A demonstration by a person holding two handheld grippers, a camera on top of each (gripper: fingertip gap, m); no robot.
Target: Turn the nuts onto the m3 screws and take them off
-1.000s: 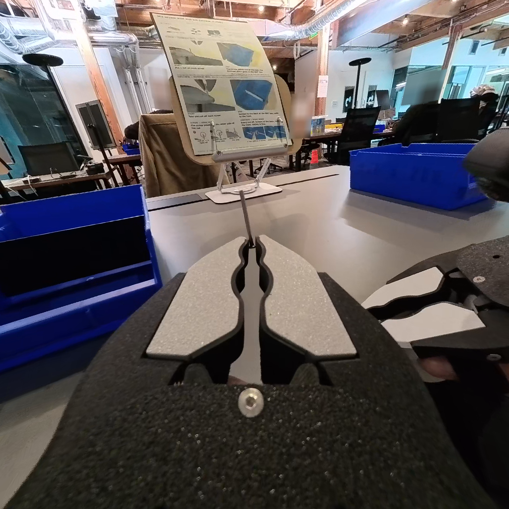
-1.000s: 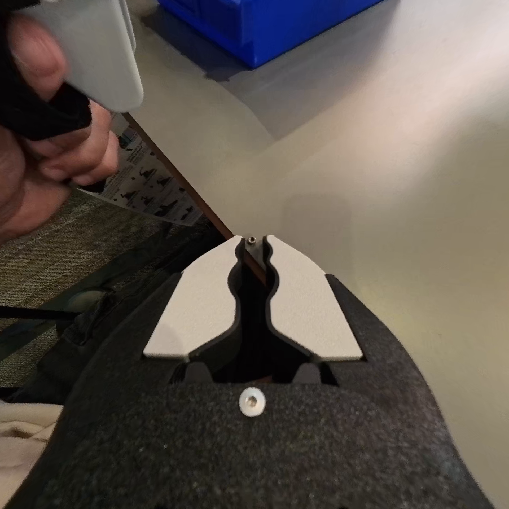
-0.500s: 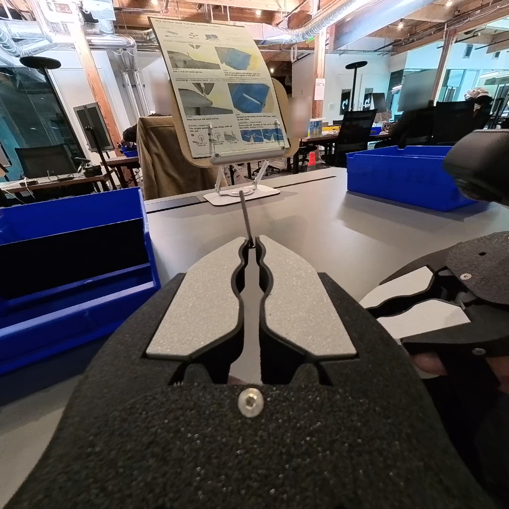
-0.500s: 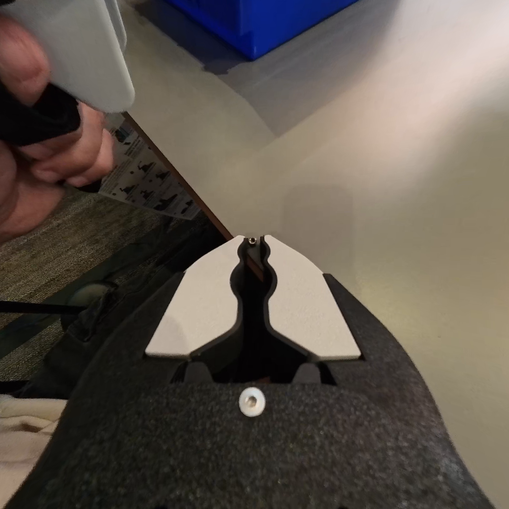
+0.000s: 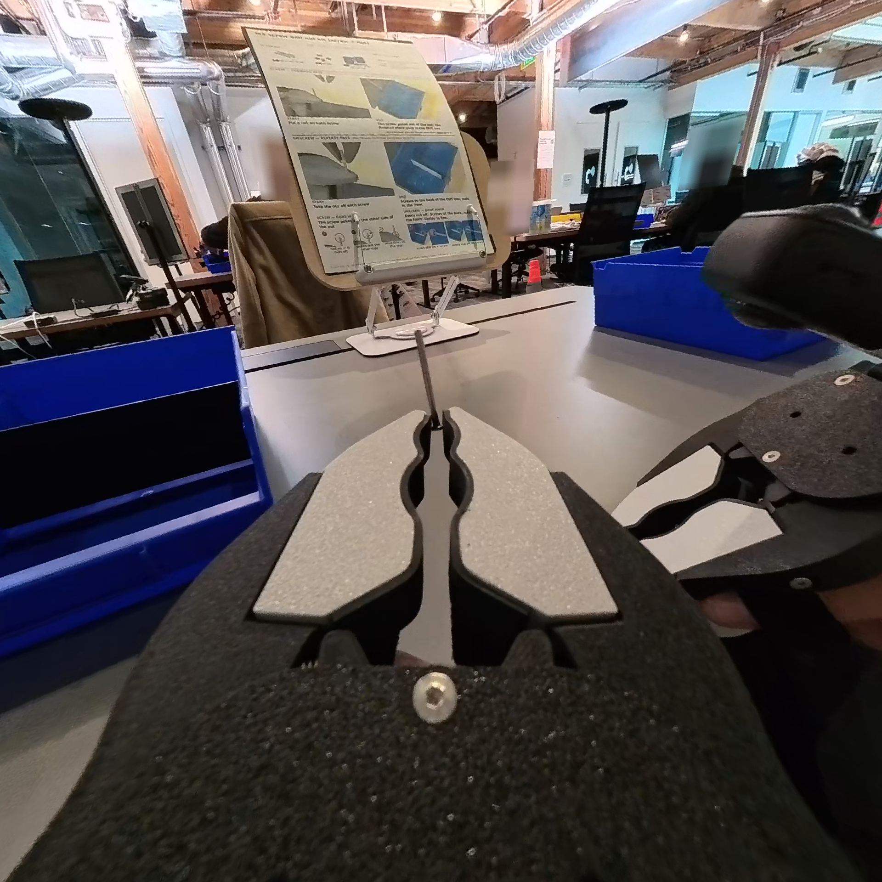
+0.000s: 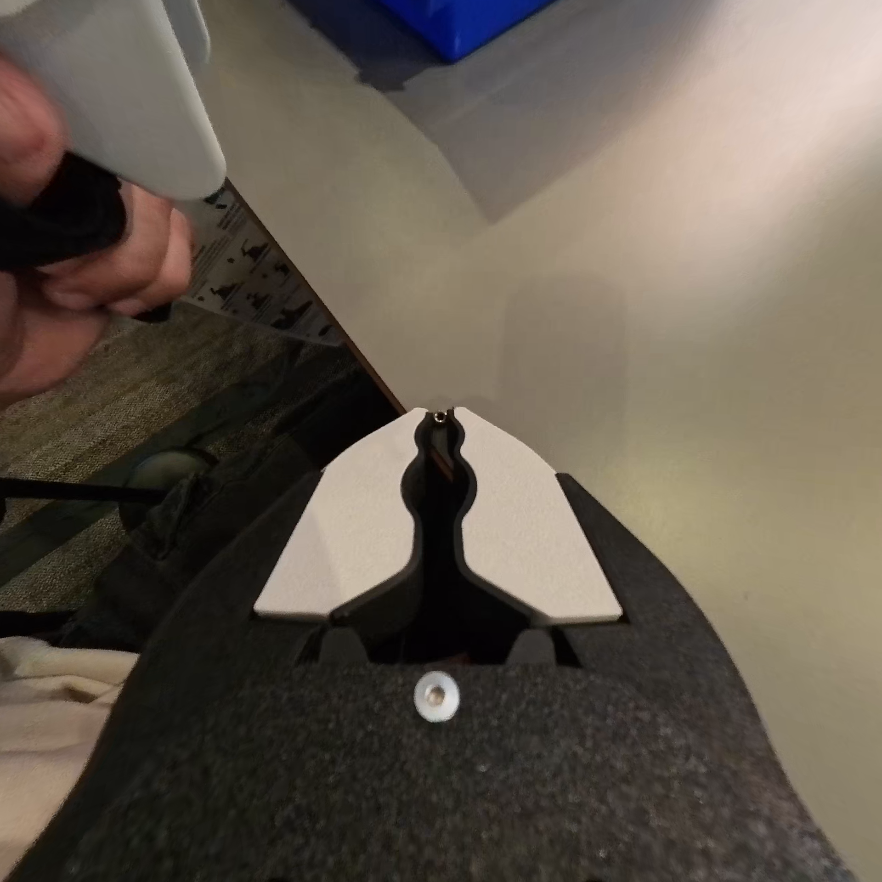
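In the left wrist view we see the left gripper clenched on a thin dark metal screw standing up at frame centre, a blue plastic bin at left. Only the right wrist view shows the right gripper pinching a small silver nut over the pale grey table.

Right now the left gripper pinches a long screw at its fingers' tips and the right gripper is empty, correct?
Not quite. The left gripper does pinch the long screw, but the right gripper is not empty: the right wrist view shows a small nut clamped between its tips.
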